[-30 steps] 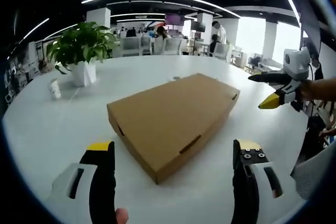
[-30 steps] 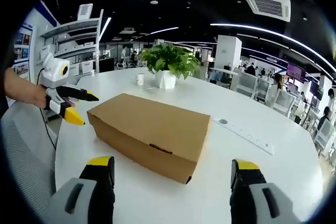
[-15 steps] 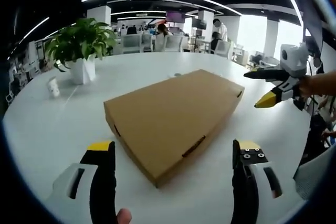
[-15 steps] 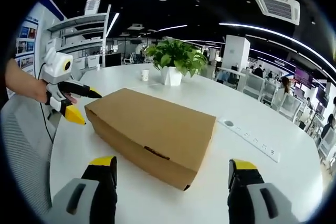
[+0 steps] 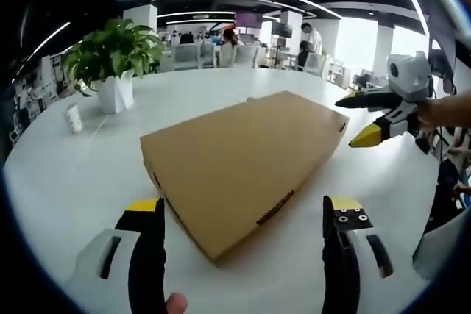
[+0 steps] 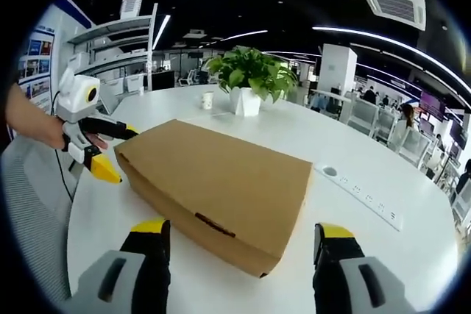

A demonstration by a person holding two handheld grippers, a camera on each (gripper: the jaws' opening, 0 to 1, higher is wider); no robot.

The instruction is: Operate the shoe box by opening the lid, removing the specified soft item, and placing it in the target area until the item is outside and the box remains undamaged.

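A closed brown cardboard shoe box lies flat on the round white table, its lid down; it also shows in the right gripper view as the shoe box. My left gripper hovers open just short of one corner, nothing between its jaws. My right gripper is open too, close above a long edge with a slot. In the left gripper view the right gripper hangs beside the box's far end. In the right gripper view the left gripper sits by the box's left corner.
A potted green plant in a white pot and a small paper cup stand at the table's far side. A white power strip lies on the table right of the box. Chairs and people are in the office behind.
Both grippers have come nearer to the box, which looks larger in both views. The box itself has not moved and stays closed.
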